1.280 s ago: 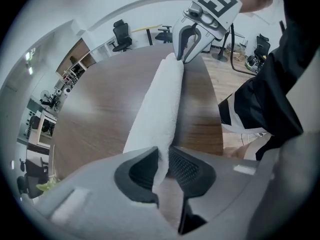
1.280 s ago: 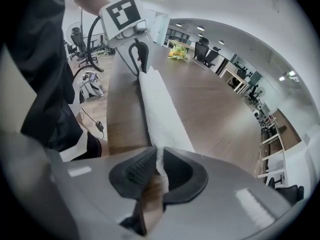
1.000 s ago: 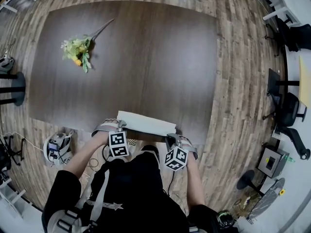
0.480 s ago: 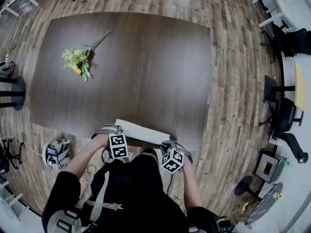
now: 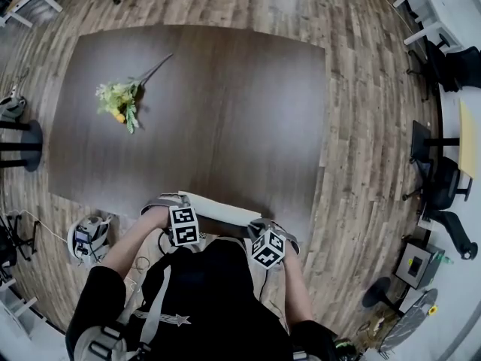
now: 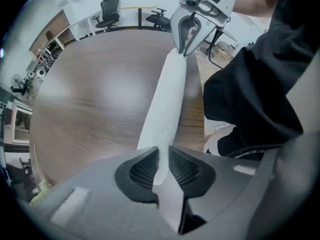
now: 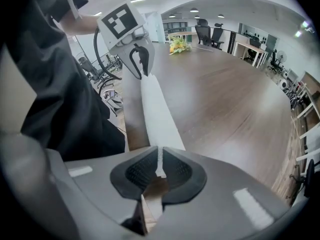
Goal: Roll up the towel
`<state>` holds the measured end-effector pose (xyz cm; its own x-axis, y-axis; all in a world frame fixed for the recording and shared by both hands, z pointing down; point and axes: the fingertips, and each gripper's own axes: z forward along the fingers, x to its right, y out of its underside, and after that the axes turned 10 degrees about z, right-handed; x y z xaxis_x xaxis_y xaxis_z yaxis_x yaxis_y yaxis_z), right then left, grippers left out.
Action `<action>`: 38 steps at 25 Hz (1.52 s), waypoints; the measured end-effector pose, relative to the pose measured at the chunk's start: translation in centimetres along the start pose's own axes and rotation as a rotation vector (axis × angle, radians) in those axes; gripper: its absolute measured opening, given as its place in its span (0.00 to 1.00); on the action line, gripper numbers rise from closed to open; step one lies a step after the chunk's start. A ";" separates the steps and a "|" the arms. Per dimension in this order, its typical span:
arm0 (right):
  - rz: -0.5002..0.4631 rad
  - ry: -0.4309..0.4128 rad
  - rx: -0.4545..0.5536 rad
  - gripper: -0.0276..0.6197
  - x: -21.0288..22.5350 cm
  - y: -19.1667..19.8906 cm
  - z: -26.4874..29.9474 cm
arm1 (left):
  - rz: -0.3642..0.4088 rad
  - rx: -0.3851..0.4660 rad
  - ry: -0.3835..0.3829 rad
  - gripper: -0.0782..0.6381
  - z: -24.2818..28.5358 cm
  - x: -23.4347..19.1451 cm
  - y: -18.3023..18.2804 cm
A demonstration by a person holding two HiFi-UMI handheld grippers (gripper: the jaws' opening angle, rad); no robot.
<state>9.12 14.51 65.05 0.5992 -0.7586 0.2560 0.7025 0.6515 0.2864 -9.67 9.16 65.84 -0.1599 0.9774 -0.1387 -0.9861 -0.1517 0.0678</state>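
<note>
A white towel (image 5: 218,208) lies folded into a long narrow strip along the near edge of the dark brown table (image 5: 203,111). My left gripper (image 5: 177,199) is shut on the strip's left end, and the towel (image 6: 167,99) runs away from its jaws toward the other gripper. My right gripper (image 5: 258,224) is shut on the right end, where a thin edge of the towel (image 7: 157,116) sits pinched between the pads. Both ends are held just above the tabletop at the person's waist.
A bunch of yellow and green flowers (image 5: 120,92) lies on the table's far left. Office chairs (image 5: 451,179) stand on the wooden floor at the right, and a small device with cables (image 5: 89,233) sits on the floor at the left.
The towel strip looks narrower than a second ago, and both grippers have drawn slightly nearer the person and risen a little with its ends.
</note>
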 end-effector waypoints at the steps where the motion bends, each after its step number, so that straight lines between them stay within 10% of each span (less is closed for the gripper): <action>1: 0.000 -0.001 0.000 0.10 0.2 -0.1 0.0 | -0.004 0.000 0.001 0.22 0.0 -0.2 0.0; 23: 0.018 0.118 0.070 0.14 4.0 -1.5 0.9 | -0.057 0.054 -0.075 0.23 1.3 -3.8 -0.1; 30: 0.083 0.268 0.205 0.25 4.7 -3.0 -2.0 | -0.141 0.126 -0.262 0.32 -1.3 -4.6 0.9; 38: 0.207 0.487 0.488 0.26 3.7 -6.7 -9.7 | -0.381 0.384 -0.656 0.32 -11.7 -6.7 3.5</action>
<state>10.36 7.25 55.12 0.8848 -0.4623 -0.0585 0.3721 0.6256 0.6857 -12.55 0.36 55.40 0.3558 0.8572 0.3724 -0.8643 0.1502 0.4801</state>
